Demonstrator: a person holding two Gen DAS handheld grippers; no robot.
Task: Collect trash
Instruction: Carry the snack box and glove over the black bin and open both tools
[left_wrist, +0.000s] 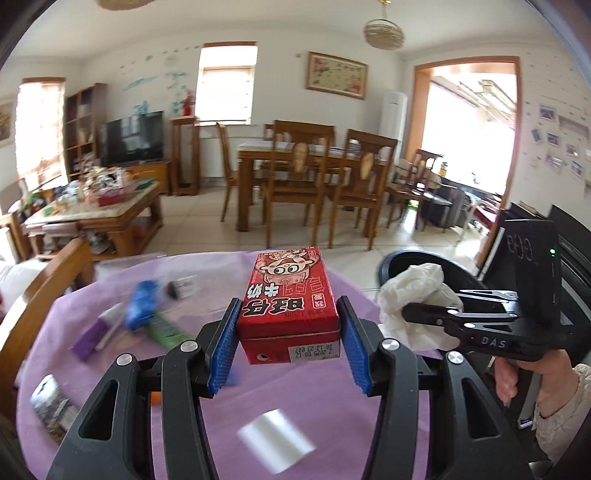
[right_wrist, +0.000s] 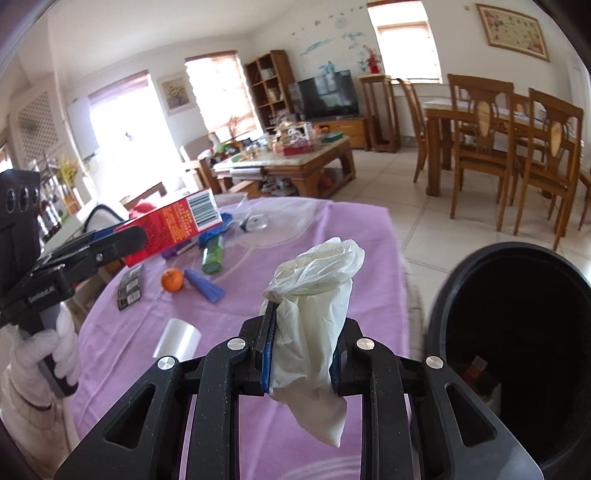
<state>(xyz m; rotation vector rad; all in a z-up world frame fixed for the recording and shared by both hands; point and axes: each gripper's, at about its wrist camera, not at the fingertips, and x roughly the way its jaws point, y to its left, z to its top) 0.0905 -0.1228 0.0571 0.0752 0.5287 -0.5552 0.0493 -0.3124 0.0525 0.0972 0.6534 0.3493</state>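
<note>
"DAS" on right tongs (left_wrist: 432, 314), "2025 08 12" on red carton (left_wrist: 290, 306)

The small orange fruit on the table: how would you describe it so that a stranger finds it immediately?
Look at the round table under the purple cloth. Near its left side, the orange fruit lies between a dark flat packet and a blue cone-shaped piece. It is the only round, bright orange thing there.
</note>
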